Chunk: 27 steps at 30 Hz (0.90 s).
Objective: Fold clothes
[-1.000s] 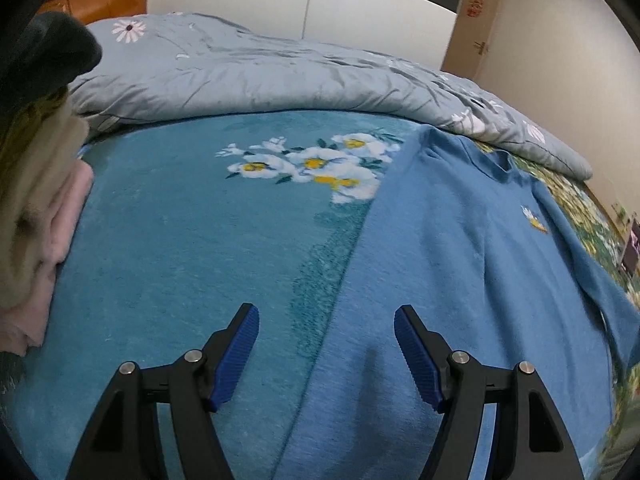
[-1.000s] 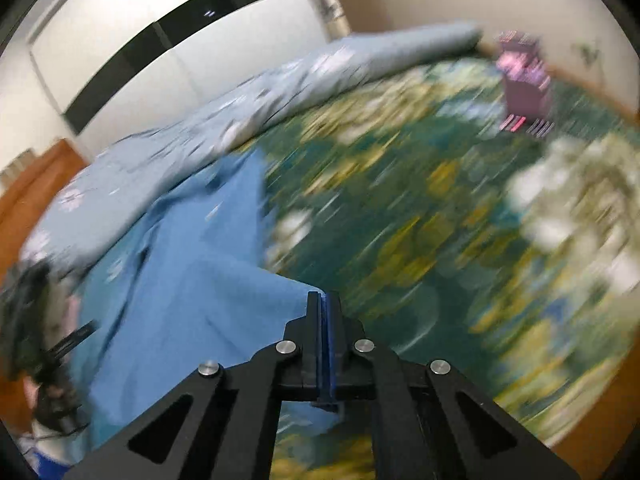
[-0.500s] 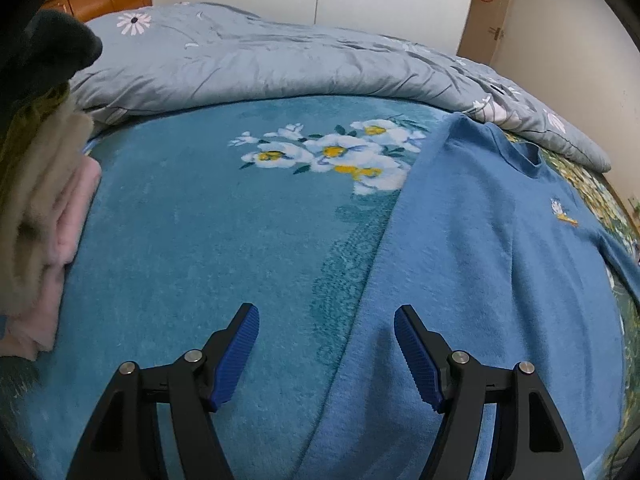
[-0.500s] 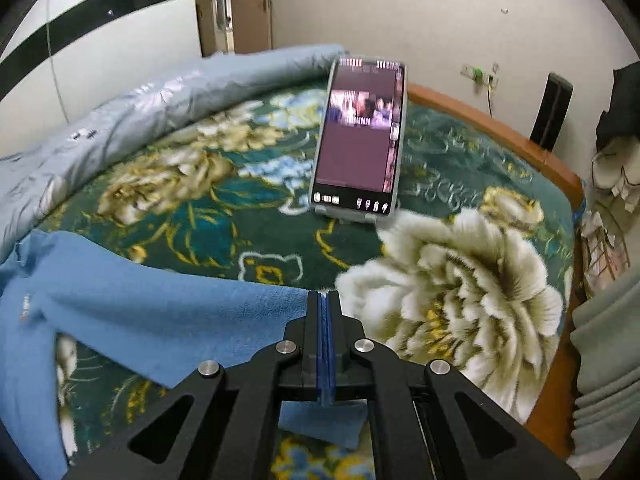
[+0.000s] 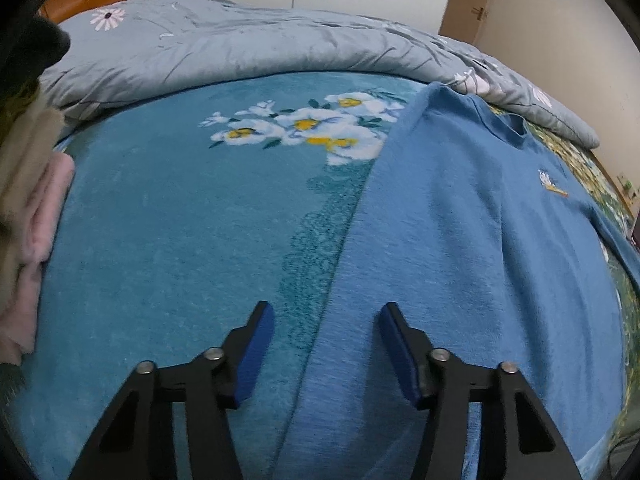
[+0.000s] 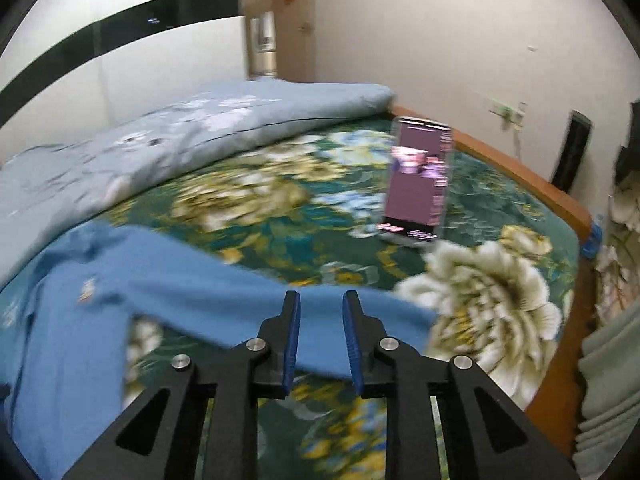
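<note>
A blue sweater [image 5: 460, 248] lies flat on the bed, collar toward the far quilt, a small emblem on its chest. My left gripper [image 5: 326, 320] hovers open over the sweater's left side edge, nothing between its blue pads. In the right wrist view the sweater's sleeve [image 6: 248, 300] stretches out to the right across the floral blanket. My right gripper [image 6: 320, 308] stands open just over the sleeve's end, fingers apart, holding nothing.
A grey-blue quilt [image 5: 248, 44] is bunched along the far side of the bed. Stacked pink and cream clothes [image 5: 28, 220] sit at the left. A lit phone [image 6: 420, 184] stands propped on the floral blanket. The wooden bed edge [image 6: 532, 184] runs at the right.
My right gripper has opened and let go of the sleeve, which now lies spread on the blanket. My left gripper has shifted slightly right along the sweater's edge.
</note>
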Tool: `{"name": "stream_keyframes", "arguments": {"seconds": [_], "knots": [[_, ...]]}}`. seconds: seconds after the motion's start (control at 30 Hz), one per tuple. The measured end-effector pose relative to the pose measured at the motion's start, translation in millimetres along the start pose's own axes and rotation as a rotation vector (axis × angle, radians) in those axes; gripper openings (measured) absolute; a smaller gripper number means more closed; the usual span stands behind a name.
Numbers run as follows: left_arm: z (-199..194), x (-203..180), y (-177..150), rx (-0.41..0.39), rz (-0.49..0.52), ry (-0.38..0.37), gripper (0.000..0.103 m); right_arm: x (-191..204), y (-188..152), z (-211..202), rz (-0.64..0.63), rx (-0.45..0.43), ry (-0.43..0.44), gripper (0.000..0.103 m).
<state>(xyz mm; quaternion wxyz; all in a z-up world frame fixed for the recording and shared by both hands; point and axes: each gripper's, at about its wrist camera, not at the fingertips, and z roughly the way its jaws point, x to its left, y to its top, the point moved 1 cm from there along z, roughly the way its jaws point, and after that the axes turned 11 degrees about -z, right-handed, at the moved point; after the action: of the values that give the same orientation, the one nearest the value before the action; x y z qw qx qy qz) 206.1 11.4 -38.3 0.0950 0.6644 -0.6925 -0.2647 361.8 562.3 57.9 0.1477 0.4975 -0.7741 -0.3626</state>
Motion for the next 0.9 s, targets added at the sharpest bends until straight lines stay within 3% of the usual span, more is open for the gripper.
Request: {"name": "stream_keyframes", "arguments": {"seconds": [0.07, 0.13, 0.23, 0.4, 0.53, 0.73, 0.9], "knots": [[-1, -3, -1, 0.003, 0.01, -0.009, 0.042, 22, -6, -5, -0.025, 0.005, 0.067, 0.022], [-2, -7, -3, 0.005, 0.023, -0.021, 0.025, 40, -11, -6, -0.042, 0.019, 0.111, 0.022], [-3, -13, -6, 0.01, 0.049, -0.037, 0.01, 65, -18, -5, -0.069, 0.04, 0.176, 0.022], [-8, -13, 2, -0.021, 0.076, -0.02, 0.005, 88, -30, -3, -0.092, 0.059, 0.211, 0.022], [-11, -10, 34, -0.124, 0.141, 0.153, 0.005, 88, -36, 1, -0.077, 0.079, 0.213, 0.022], [12, 14, 117, -0.237, 0.159, 0.42, 0.005, 75, -44, 10, -0.016, 0.124, 0.2, 0.022], [51, 31, 158, -0.205, 0.157, 0.546, 0.005, 70, -56, 23, 0.021, 0.17, 0.207, 0.022]]}}
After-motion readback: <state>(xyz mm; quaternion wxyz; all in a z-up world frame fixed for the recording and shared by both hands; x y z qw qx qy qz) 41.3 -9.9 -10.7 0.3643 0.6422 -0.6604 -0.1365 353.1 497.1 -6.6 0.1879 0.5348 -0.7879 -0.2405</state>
